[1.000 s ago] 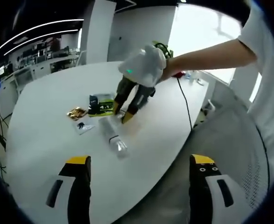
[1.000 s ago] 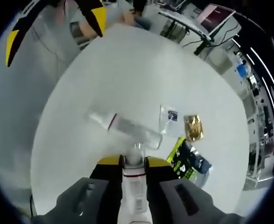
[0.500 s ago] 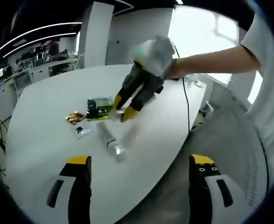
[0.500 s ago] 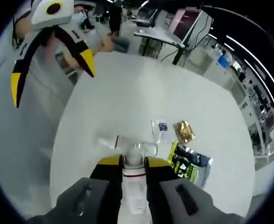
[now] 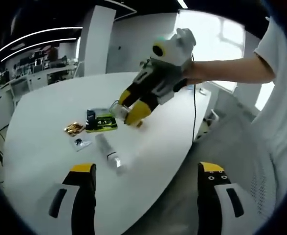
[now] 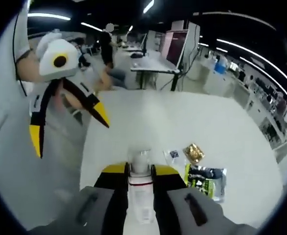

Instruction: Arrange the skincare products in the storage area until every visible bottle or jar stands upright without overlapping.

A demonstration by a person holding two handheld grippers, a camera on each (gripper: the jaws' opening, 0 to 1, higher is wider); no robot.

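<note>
My right gripper [image 6: 140, 169] is shut on a small clear bottle [image 6: 141, 161] with a white label, held up above the white table [image 6: 148, 117]. The left gripper view shows that gripper [image 5: 133, 108] in the air over the table, the clear bottle [image 5: 119, 110] between its yellow tips. A second clear bottle [image 5: 108, 150] lies on its side on the table below it. My left gripper [image 5: 145, 171] is open and holds nothing, near the table's front edge. In the right gripper view the left gripper [image 6: 69, 129] hangs open at upper left.
A green and black packet [image 5: 101, 121] [image 6: 207, 181], a gold packet [image 5: 74, 129] [image 6: 194, 152] and a small white sachet [image 5: 80, 143] [image 6: 173, 154] lie flat near the fallen bottle. A black cable [image 5: 194, 115] runs across the table's far side. Desks and monitors stand behind.
My right gripper has risen from the table with the small bottle and tipped more level. The fallen bottle and packets have stayed put. My left gripper remains open.
</note>
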